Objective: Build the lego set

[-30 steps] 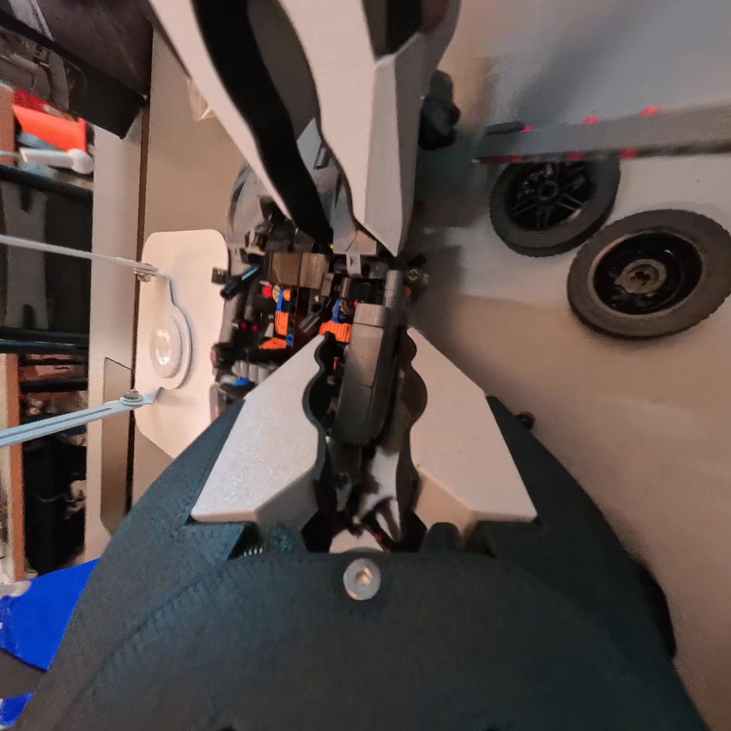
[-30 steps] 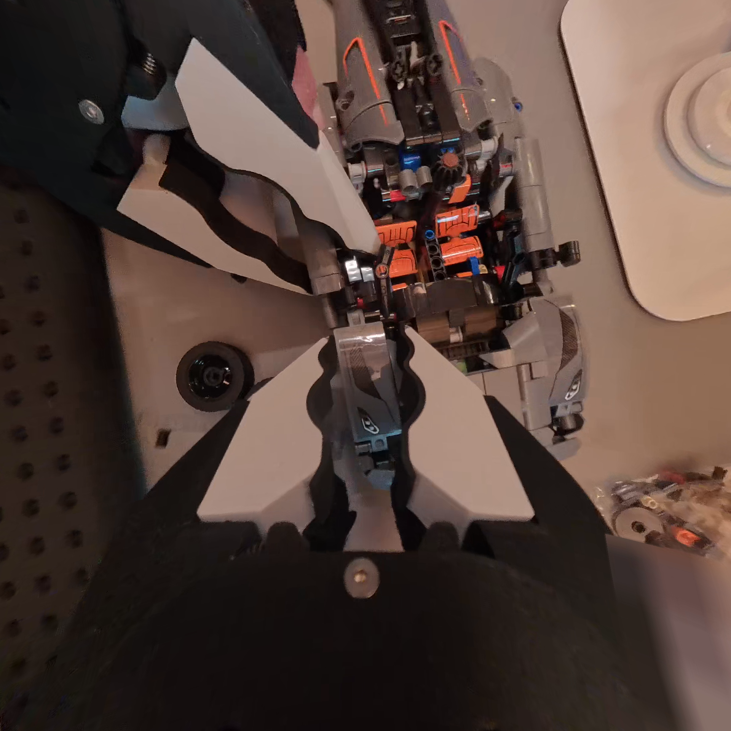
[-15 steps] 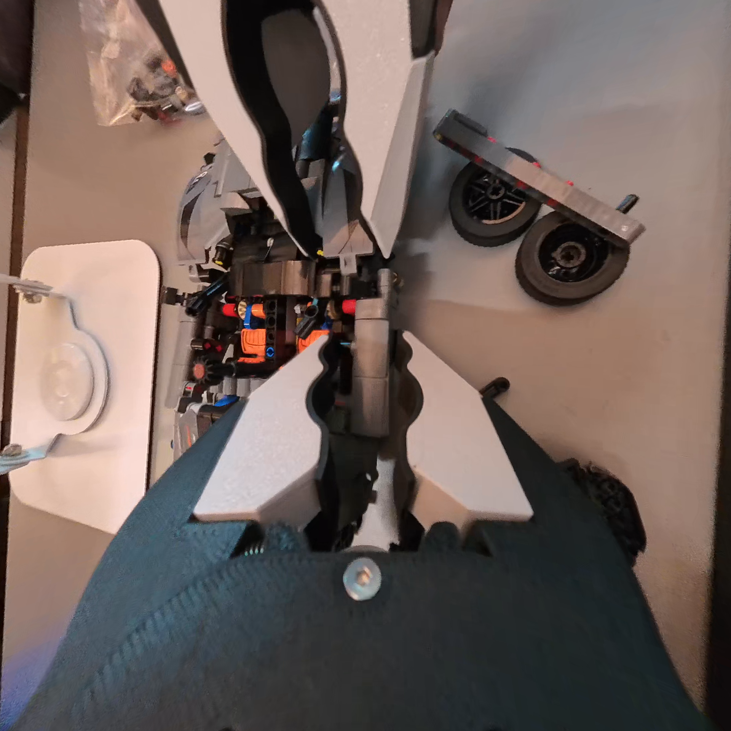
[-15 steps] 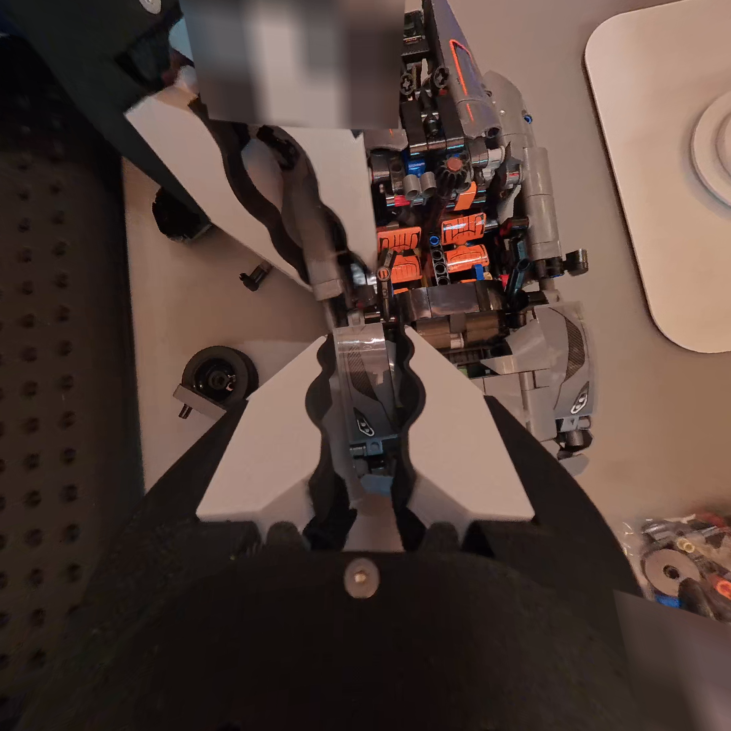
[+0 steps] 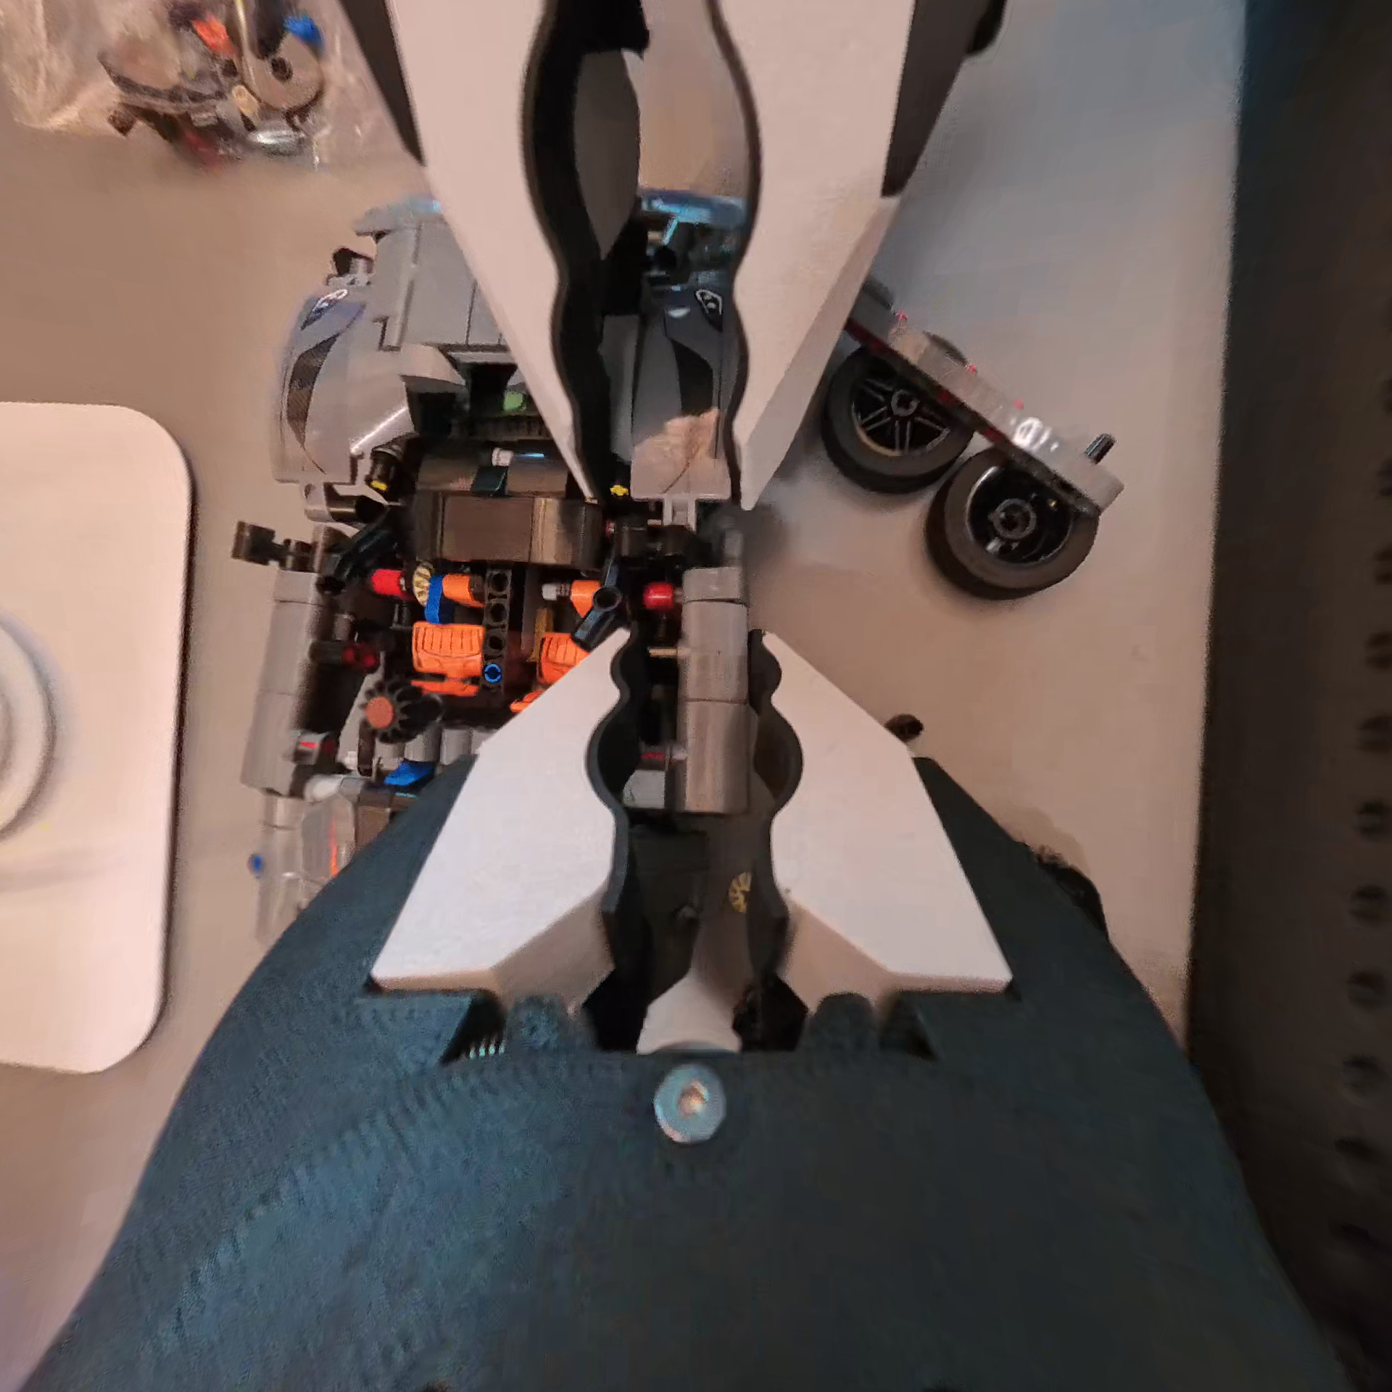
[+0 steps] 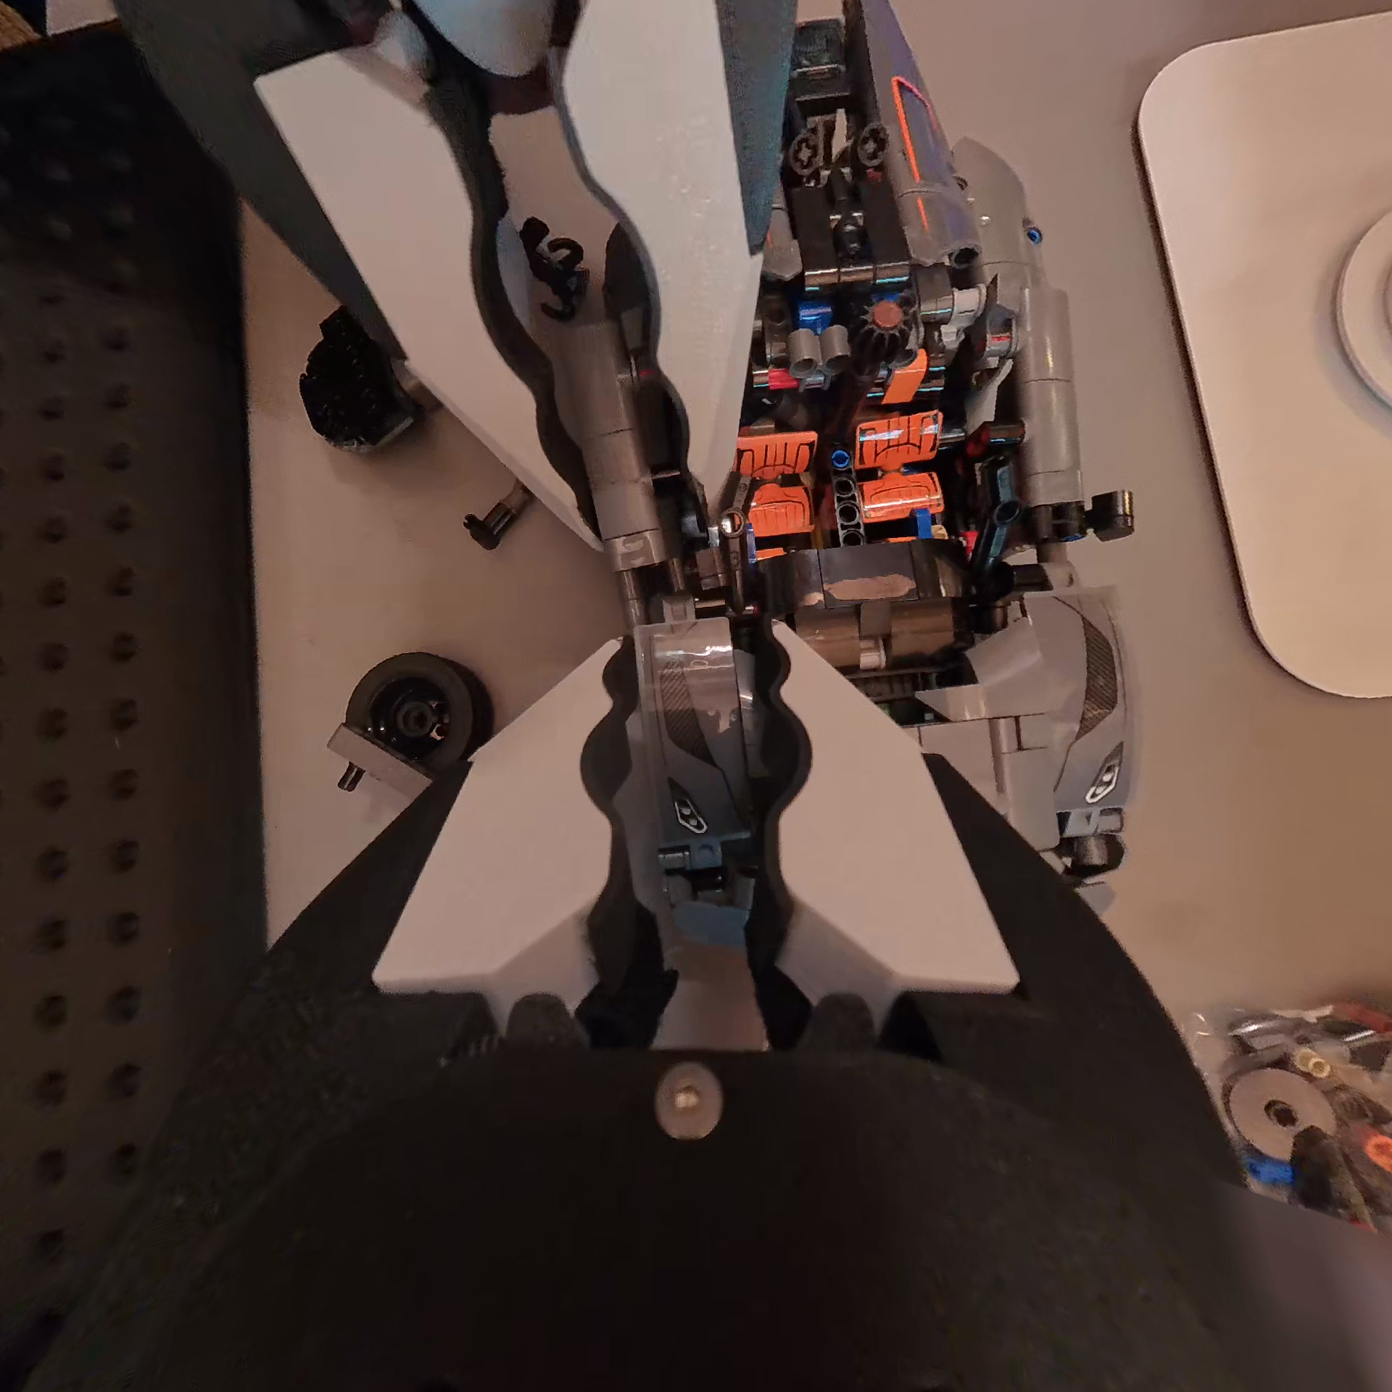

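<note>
Both hand-held grippers, left (image 5: 689, 640) and right (image 6: 697, 640), clamp the lego car's (image 6: 889, 527) grey side.

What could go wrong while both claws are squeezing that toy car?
The left gripper and right gripper both clamp one side of the lego car; pulling unevenly might pop the grey side panel off. The loose wheels and small black pin lie close by and could get knocked away.

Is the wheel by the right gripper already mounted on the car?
No, the black wheel lies loose on the table, apart from the car that the right gripper holds.
</note>
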The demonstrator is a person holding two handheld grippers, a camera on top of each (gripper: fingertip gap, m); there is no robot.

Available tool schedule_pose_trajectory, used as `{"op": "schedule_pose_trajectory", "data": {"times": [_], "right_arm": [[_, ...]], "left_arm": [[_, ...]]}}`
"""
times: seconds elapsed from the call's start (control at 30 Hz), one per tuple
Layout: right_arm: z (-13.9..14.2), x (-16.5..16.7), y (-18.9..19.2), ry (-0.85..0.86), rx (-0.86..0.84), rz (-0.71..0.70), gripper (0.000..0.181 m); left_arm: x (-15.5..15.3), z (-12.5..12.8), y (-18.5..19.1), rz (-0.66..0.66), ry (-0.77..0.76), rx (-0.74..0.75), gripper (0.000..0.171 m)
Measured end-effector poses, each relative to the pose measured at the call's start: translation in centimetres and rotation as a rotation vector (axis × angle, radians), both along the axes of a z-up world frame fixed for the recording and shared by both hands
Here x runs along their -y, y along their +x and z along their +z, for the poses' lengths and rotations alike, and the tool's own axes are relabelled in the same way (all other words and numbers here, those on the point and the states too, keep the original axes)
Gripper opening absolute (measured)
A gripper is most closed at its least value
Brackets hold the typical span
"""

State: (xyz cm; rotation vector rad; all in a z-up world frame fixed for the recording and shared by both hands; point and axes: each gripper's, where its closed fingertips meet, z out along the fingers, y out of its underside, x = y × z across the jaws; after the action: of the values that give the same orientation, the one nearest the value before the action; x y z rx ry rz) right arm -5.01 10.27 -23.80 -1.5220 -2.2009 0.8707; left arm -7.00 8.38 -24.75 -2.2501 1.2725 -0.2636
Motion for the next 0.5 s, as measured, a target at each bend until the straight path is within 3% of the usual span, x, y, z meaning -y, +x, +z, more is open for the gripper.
{"op": "schedule_pose_trajectory", "data": {"times": [0.1,0.3,0.5], "right_arm": [[-0.02,0.05,0.07,-0.005,0.002,0.008,0.03],[0.02,0.3,-0.04,-0.011,-0.015,0.029,0.03],[0.02,0.51,0.01,-0.044,-0.012,0.039,0.03]], "left_arm": [[0.15,0.0,-0.18,-0.051,0.013,-0.217,0.024],[0.48,0.17,-0.22,-0.19,-0.063,-0.085,0.024],[0.76,0.02,0.19,-0.239,0.15,-0.323,0.025]]}}
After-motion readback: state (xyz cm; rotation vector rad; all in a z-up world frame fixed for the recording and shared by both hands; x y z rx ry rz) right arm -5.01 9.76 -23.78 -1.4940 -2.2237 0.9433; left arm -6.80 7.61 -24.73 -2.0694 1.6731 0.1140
